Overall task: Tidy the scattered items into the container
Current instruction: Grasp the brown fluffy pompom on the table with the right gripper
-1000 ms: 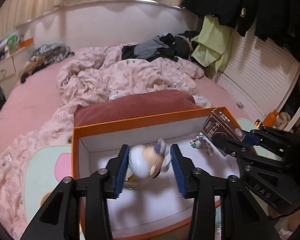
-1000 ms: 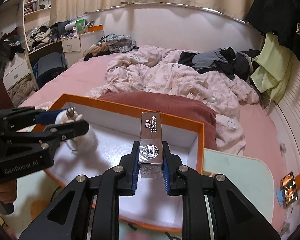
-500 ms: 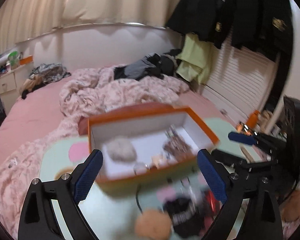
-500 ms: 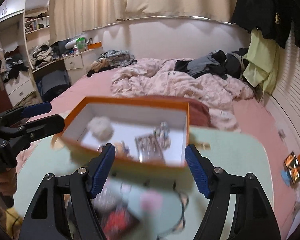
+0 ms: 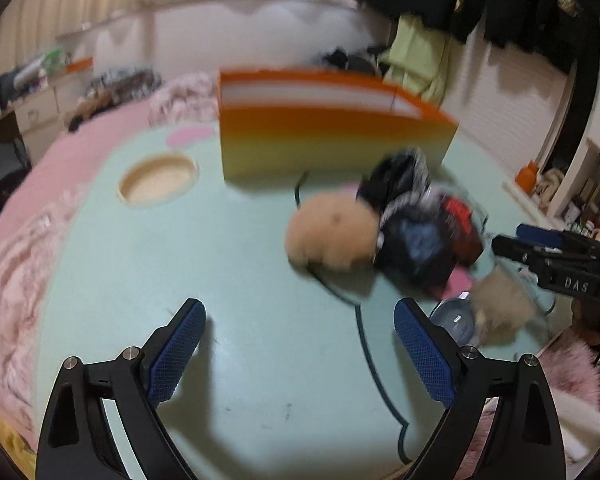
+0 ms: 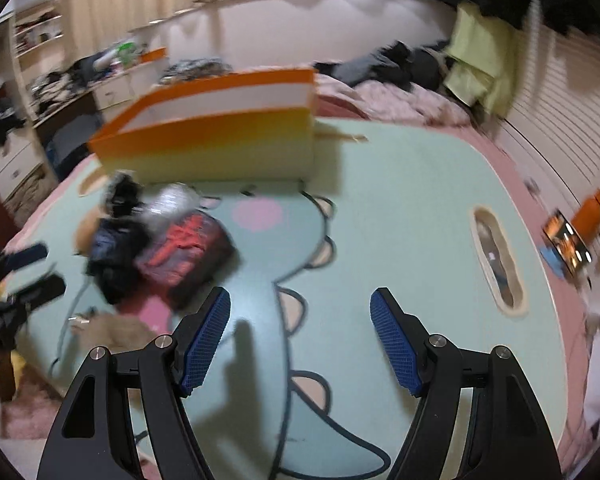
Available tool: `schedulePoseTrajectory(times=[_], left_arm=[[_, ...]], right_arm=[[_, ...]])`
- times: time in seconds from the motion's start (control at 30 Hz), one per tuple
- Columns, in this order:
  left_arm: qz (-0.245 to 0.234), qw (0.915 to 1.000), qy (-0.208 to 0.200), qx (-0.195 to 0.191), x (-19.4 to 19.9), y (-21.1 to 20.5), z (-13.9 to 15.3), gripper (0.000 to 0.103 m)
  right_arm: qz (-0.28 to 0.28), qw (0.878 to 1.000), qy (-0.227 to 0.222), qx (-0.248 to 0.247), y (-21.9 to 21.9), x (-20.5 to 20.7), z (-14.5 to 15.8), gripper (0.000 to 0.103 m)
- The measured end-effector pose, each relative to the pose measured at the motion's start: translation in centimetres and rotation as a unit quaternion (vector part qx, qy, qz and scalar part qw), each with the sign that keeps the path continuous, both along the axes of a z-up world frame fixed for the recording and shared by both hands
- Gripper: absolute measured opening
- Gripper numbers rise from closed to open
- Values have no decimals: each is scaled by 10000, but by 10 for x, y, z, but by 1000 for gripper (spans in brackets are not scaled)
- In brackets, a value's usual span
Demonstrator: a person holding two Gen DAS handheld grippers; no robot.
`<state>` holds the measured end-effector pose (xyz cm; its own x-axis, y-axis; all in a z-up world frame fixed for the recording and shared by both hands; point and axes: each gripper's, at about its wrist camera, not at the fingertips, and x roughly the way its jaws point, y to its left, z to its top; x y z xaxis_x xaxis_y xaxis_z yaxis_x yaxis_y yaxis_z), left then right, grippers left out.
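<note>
now that both loads lie in the orange container (image 5: 332,136) and the left tool (image 5: 300,356) and right tool (image 6: 300,340) hang spread and empty, the remaining pile (image 5: 416,232) on the surface (image 5: 180,264) is next.

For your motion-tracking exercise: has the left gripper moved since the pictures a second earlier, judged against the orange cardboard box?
Yes. The left gripper has pulled back out of the orange cardboard box towards the camera side and now hangs open over the pale green mat.
</note>
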<state>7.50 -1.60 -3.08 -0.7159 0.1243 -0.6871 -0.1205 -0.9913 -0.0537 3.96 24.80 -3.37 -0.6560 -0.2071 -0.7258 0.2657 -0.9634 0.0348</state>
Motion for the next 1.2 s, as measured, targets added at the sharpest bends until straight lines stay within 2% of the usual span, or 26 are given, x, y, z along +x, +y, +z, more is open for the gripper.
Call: schedulePoseTrajectory(times=[0.07, 0.13, 0.27, 0.73, 0.83, 0.93, 1.1, 1.2], left_arm=[[62, 9992, 50, -384, 1, 9, -4, 99], [-35, 9993, 41, -382, 2, 14, -3, 101], [-43, 9991, 225, -346, 10, 17, -6, 103], [-80, 9991, 287, -311, 9, 18, -10, 103], [-81, 9991, 290, -299, 10, 18, -10, 103], [-80, 9991, 293, -284, 9, 18, -10, 103], [-76, 9992, 293, -279, 9, 18, -10, 103], [-76, 9991, 294, -282, 10, 18, -10, 103]], right_arm=[[-383, 9989, 99, 265, 2, -2, -8, 94], [-522, 9984, 54, 218, 7, -3, -12, 103], [-521, 9984, 49, 220, 9, -5, -11, 103], [-439, 9988, 110, 183, 8, -2, -12, 103], [-437, 9989, 164, -34, 12, 1, -10, 103], [-390, 9977, 269, -487, 22, 6, -6, 103], [471, 9843, 1060, -1327, 24, 33, 17, 102], [1107, 9792, 1181, -1226, 3, 43, 21, 98]])
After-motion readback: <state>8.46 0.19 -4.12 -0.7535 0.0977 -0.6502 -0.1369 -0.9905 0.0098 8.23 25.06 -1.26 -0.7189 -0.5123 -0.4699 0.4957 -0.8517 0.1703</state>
